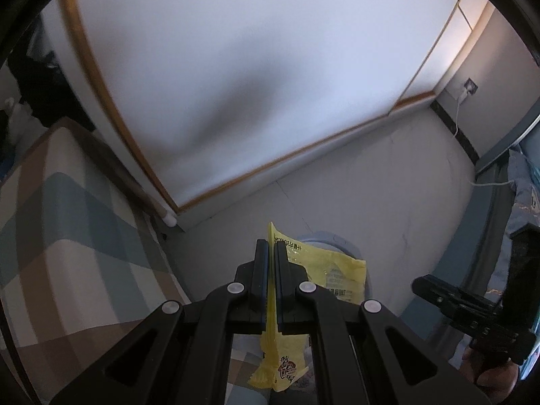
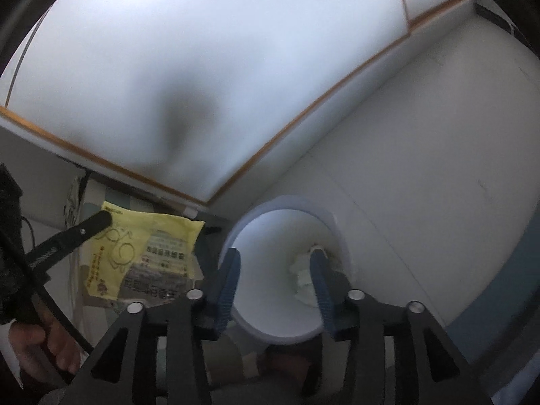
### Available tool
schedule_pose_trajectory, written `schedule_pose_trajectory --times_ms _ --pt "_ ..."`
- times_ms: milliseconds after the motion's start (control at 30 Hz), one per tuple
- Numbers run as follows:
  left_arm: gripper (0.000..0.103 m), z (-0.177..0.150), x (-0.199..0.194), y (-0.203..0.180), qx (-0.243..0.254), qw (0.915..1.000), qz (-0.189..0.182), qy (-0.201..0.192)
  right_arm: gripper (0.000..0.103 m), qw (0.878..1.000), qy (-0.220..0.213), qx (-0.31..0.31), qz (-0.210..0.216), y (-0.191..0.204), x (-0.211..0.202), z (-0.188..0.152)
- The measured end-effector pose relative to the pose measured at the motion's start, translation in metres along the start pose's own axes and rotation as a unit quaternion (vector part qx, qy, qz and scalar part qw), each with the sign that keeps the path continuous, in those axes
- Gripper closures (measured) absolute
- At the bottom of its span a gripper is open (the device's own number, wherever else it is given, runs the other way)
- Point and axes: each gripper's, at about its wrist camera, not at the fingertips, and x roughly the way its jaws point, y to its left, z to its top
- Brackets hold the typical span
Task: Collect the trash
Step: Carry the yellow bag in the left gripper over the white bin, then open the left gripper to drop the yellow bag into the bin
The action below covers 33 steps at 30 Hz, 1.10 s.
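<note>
My left gripper (image 1: 271, 246) is shut on a yellow snack wrapper (image 1: 334, 270), which sticks out past the fingers and hangs below them. In the right wrist view the same wrapper (image 2: 152, 246) hangs left of a round white bin (image 2: 287, 200), pinched by the left gripper (image 2: 104, 219). The right gripper (image 2: 275, 256) hovers over the bin's mouth, its blue-padded jaws apart and nothing pressed between them. A crumpled white tissue (image 2: 300, 275) lies inside the bin beside the right finger. From the left wrist view the bin's rim (image 1: 337, 241) peeks out behind the wrapper, and the right gripper (image 1: 438, 292) shows at the right edge.
A white wardrobe with wooden trim (image 1: 236, 84) stands behind the bin. A checked blanket (image 1: 67, 236) lies at the left. A blue bed frame (image 1: 489, 202) runs along the right, with a white cable to a wall socket (image 1: 469, 86). A person's hand (image 2: 40, 341) holds the left gripper's handle.
</note>
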Motion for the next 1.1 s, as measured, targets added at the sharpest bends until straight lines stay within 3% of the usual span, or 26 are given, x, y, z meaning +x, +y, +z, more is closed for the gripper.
schedule_pose_trajectory --times_ms 133,267,467,667,767,833,900,1000,1100 --pt "0.103 0.003 0.018 -0.009 0.002 0.9994 -0.006 0.033 0.045 1.000 -0.007 0.012 -0.002 -0.008 -0.007 -0.004" --pt "0.103 0.004 0.035 -0.014 0.001 0.9964 -0.039 0.075 0.045 1.000 0.001 0.030 0.002 -0.015 -0.008 -0.004" --pt "0.103 0.000 0.054 -0.019 -0.003 0.9937 -0.026 0.109 0.044 0.999 0.006 0.042 -0.004 -0.020 -0.008 -0.008" --pt "0.101 -0.008 0.078 -0.018 -0.031 0.9855 -0.040 0.162 0.039 0.999 0.001 0.047 -0.002 -0.022 -0.009 -0.010" --pt "0.092 -0.009 0.078 -0.022 -0.033 0.9841 -0.041 0.170 0.038 0.999 0.002 0.050 -0.002 -0.023 -0.010 -0.011" --pt "0.081 -0.009 0.077 -0.023 -0.033 0.9840 -0.045 0.169 0.037 0.999 0.001 0.050 -0.001 -0.023 -0.012 -0.011" --pt "0.063 -0.009 0.072 -0.023 -0.036 0.9845 -0.051 0.164 0.036 0.999 0.001 0.050 -0.003 -0.022 -0.013 -0.011" --pt "0.047 -0.009 0.064 -0.022 -0.032 0.9867 -0.053 0.150 0.033 0.999 -0.001 0.051 -0.006 -0.020 -0.014 -0.011" --pt "0.039 -0.011 0.055 -0.021 -0.025 0.9884 -0.059 0.137 0.030 0.999 -0.005 0.048 -0.009 -0.016 -0.017 -0.012"
